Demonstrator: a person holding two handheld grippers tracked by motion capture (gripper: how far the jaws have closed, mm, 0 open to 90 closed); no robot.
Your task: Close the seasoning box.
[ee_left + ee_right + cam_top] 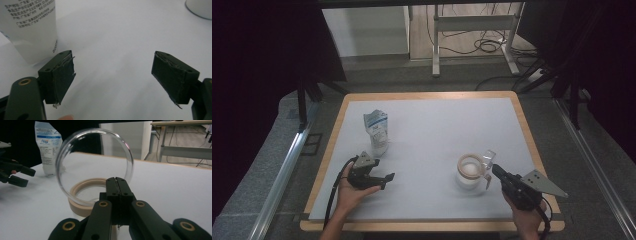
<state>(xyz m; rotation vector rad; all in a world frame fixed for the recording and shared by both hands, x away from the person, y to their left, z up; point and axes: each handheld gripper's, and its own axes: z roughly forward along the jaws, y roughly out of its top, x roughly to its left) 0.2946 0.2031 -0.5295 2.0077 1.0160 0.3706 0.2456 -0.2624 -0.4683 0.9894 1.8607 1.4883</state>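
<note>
A white printed pouch (376, 131) is standing upright near the worktop's (437, 120) left edge; cables (484, 45) are lying beyond its far edge.

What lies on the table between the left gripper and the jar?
Nothing: in the high view, bare white table separates the open left gripper from the jar.

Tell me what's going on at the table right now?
A person is working with a claw in each hand. The right claw is shut on the rim of a clear glass lid, holding it upright on edge over an open glass jar with a beige collar. The left claw rests open, holding nothing, near a white pouch standing on the table.
</note>
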